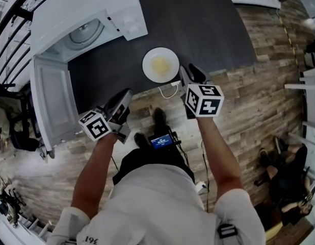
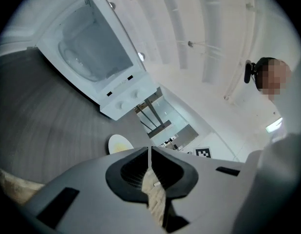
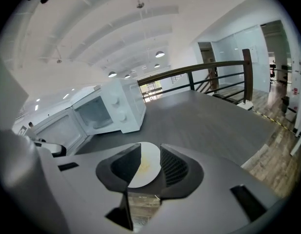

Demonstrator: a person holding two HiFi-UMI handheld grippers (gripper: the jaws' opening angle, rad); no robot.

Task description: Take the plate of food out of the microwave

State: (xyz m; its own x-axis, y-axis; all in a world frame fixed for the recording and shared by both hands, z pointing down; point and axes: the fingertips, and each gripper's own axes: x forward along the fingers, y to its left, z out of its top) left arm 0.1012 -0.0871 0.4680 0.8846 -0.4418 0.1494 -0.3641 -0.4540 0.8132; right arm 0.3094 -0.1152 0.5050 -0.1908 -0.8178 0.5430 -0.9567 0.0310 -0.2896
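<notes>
A white plate of yellow food [image 1: 160, 64] rests on the dark table [image 1: 208, 29], near its front edge and outside the white microwave [image 1: 86, 29], whose door [image 1: 53, 103] hangs wide open. My right gripper [image 1: 190, 75] hovers just right of the plate, lifted off the table, jaws open. In the right gripper view the plate [image 3: 148, 165] shows through the gap of the right gripper [image 3: 149, 152], with nothing held. My left gripper [image 1: 127, 95] is in front of the table's edge, left of the plate. Its jaws [image 2: 150, 152] are shut with nothing between them; the plate [image 2: 120, 143] lies beyond.
The microwave's cavity [image 2: 92, 52] shows only its glass turntable. A dark railing [image 3: 214, 72] runs behind the table. Wooden floor [image 1: 259, 101] lies right of the table, where a person sits [image 1: 287, 177]. A small screen device [image 1: 161, 141] lies by my feet.
</notes>
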